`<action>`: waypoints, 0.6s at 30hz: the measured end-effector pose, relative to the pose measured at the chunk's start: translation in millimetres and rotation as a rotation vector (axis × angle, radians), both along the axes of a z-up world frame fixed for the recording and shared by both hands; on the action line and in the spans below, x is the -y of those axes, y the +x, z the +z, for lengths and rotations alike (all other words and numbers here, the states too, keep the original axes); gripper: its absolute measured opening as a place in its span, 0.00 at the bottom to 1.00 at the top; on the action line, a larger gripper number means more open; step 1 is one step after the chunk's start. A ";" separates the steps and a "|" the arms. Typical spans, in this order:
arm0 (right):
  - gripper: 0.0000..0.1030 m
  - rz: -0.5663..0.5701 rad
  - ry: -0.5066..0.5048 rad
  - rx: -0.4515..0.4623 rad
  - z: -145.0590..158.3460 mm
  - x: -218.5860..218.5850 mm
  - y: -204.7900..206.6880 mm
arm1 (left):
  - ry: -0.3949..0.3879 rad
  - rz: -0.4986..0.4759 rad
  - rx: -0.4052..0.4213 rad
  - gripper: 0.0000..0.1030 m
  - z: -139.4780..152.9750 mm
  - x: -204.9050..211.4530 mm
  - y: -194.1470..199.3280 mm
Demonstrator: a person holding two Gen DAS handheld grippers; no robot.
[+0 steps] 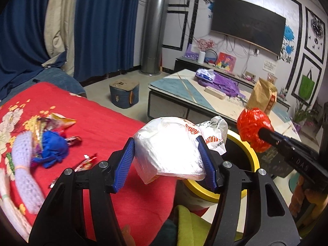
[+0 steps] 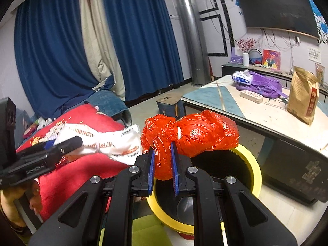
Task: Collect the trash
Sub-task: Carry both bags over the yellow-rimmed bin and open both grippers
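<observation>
Over the bin, a round one with a yellow rim and a dark inside, two bags of trash hang in the air. The left hand-held gripper has its blue pads about half way apart, and they press on both sides of a puffy white plastic bag with orange letters. That bag sits by the near edge of the bin, right where the red blanket of the bed ends. The right hand-held gripper is nearly shut, and its pads pinch the knotted neck of a crumpled red plastic bag. The fat part of the red bag hangs above the bin's open mouth. On the red blanket, toward its far left side, lie snack wrappers, a blue wad and a pale knitted thing. Behind the bin stands a low desk with a brown paper bag near its right end and a purple backpack farther back.
</observation>
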State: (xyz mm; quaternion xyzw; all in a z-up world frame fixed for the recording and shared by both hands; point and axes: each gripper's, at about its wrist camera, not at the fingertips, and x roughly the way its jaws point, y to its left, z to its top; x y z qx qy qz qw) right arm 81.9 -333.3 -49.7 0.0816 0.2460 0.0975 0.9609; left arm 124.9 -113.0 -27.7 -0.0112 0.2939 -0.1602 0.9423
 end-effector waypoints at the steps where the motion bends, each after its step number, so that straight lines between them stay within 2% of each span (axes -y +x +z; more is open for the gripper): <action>1: 0.13 -0.004 0.004 -0.005 -1.1 2.5 -0.5 | 0.007 -0.010 -0.004 0.50 -1.8 3.0 0.7; 11: 0.14 -0.025 0.058 -0.089 -13.0 17.8 11.4 | 0.073 -0.101 -0.057 0.51 -26.1 42.3 7.6; 18: 0.16 -0.020 0.113 -0.144 -23.4 26.5 22.2 | 0.105 -0.129 -0.096 0.52 -41.1 61.2 17.1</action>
